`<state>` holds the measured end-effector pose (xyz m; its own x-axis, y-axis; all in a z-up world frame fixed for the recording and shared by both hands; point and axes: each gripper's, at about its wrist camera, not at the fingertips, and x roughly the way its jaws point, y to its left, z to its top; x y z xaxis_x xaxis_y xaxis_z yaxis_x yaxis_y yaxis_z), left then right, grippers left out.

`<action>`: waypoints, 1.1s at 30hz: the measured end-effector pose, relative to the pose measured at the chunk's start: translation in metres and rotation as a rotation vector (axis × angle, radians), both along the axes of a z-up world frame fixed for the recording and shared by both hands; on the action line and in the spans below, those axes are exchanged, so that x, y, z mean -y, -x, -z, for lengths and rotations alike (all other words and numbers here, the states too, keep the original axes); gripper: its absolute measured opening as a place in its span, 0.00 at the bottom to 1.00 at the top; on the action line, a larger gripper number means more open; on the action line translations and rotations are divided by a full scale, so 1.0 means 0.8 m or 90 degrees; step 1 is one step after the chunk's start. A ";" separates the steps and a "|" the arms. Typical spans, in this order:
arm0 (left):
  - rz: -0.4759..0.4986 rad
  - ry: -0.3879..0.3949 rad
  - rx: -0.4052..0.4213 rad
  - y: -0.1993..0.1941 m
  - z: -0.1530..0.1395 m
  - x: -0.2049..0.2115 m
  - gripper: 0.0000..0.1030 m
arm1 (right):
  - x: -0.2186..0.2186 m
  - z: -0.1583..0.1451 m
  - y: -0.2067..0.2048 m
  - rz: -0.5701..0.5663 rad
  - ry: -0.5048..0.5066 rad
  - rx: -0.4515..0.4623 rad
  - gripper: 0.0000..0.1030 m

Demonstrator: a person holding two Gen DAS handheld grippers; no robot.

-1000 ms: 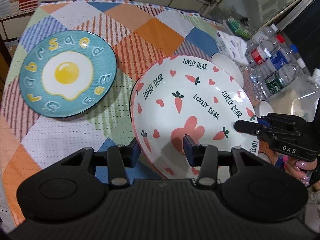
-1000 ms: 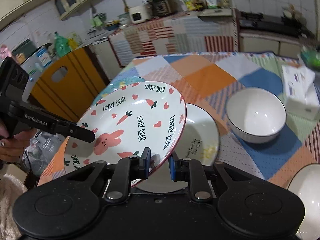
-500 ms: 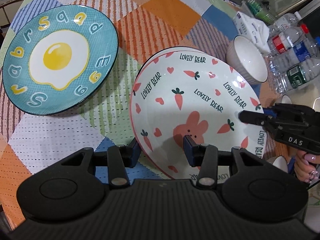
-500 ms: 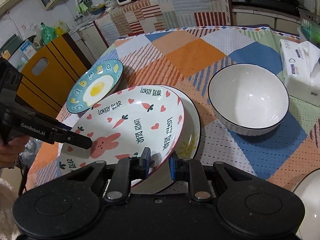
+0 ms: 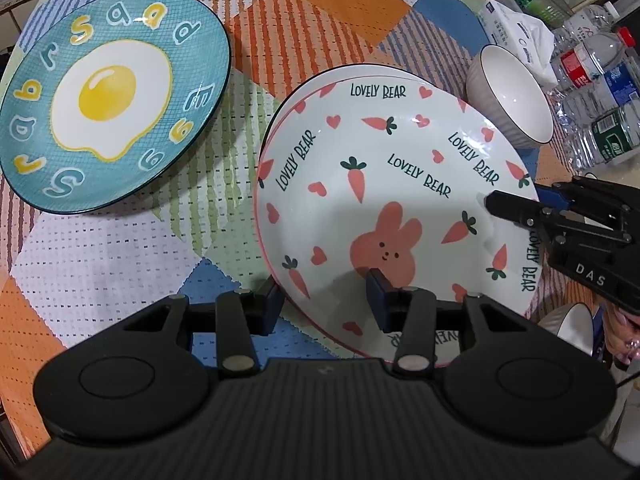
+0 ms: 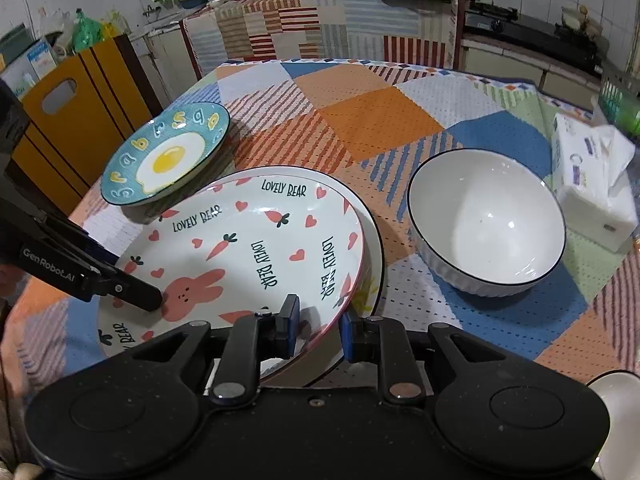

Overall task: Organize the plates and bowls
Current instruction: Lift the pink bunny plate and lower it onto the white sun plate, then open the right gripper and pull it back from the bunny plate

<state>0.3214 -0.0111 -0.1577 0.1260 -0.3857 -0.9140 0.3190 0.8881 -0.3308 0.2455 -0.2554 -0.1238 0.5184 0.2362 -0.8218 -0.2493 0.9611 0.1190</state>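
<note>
The white bunny plate [image 5: 384, 184] with carrots and "LOVELY BEAR" lettering lies tilted on a white black-rimmed plate [image 6: 374, 256], whose edge [image 5: 298, 94] shows behind it. My left gripper [image 5: 324, 300] is shut on its near rim, one pad under it and one on top. From the right, my right gripper [image 5: 516, 200] holds the opposite rim. In the right wrist view, the bunny plate [image 6: 256, 248] has its rim between the right gripper's [image 6: 318, 330] pads; those jaws are opening slightly and still touch it. The left gripper [image 6: 132, 280] reaches in from the left.
A teal fried-egg plate [image 5: 108, 108] sits to the left on the patchwork tablecloth. A white ribbed bowl [image 6: 488, 220] stands to the right, a tissue pack [image 6: 592, 184] beyond it. Water bottles [image 5: 600, 92] crowd the table's far edge. Another bowl's rim [image 6: 616, 392] shows bottom right.
Both grippers have carried the bunny plate down, from steeply tilted in the air to nearly flat on the black-rimmed plate. The egg plate and bowl have not moved.
</note>
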 end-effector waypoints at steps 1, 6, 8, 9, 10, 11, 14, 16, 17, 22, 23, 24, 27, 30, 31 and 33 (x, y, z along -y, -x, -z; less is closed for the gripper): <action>-0.004 0.001 0.000 0.000 0.000 -0.001 0.42 | -0.003 -0.001 0.001 0.003 0.010 0.003 0.26; -0.011 -0.009 -0.001 0.002 0.002 0.001 0.40 | -0.015 -0.003 0.010 0.023 0.053 0.033 0.27; -0.015 -0.008 -0.008 0.001 0.004 0.002 0.39 | -0.022 -0.002 0.013 0.032 0.077 0.040 0.28; -0.016 -0.008 -0.008 0.002 0.006 0.002 0.38 | -0.026 -0.003 0.014 0.035 0.091 0.044 0.29; -0.018 -0.010 -0.008 0.002 0.007 0.002 0.37 | -0.029 -0.002 0.014 0.038 0.104 0.048 0.29; -0.018 -0.012 -0.008 0.003 0.007 0.002 0.35 | -0.031 -0.002 0.014 0.042 0.112 0.051 0.29; -0.015 -0.018 -0.006 0.006 0.008 0.004 0.31 | -0.029 0.003 0.012 0.066 0.115 0.045 0.29; -0.013 -0.022 0.000 0.009 0.005 0.004 0.30 | -0.030 0.011 0.013 0.081 0.127 0.041 0.29; -0.013 -0.022 0.002 0.009 0.003 0.004 0.30 | -0.031 0.015 0.013 0.087 0.132 0.041 0.29; -0.016 -0.017 0.020 0.015 -0.011 -0.002 0.30 | -0.043 0.023 0.022 0.083 0.172 0.066 0.28; -0.015 -0.017 0.025 0.017 -0.017 -0.003 0.30 | -0.043 0.021 0.022 0.084 0.172 0.068 0.28; -0.013 -0.018 0.031 0.020 -0.023 -0.004 0.30 | -0.041 0.018 0.023 0.089 0.165 0.070 0.28; -0.010 -0.028 0.057 0.028 -0.041 -0.008 0.30 | -0.033 0.002 0.028 0.112 0.127 0.079 0.28; -0.005 -0.039 0.080 0.038 -0.058 -0.012 0.31 | -0.027 -0.017 0.035 0.129 0.092 0.084 0.28; -0.001 -0.038 0.087 0.042 -0.063 -0.014 0.31 | -0.026 -0.024 0.038 0.131 0.082 0.085 0.28; 0.004 -0.029 0.107 0.050 -0.075 -0.018 0.31 | -0.027 -0.037 0.044 0.133 0.067 0.091 0.29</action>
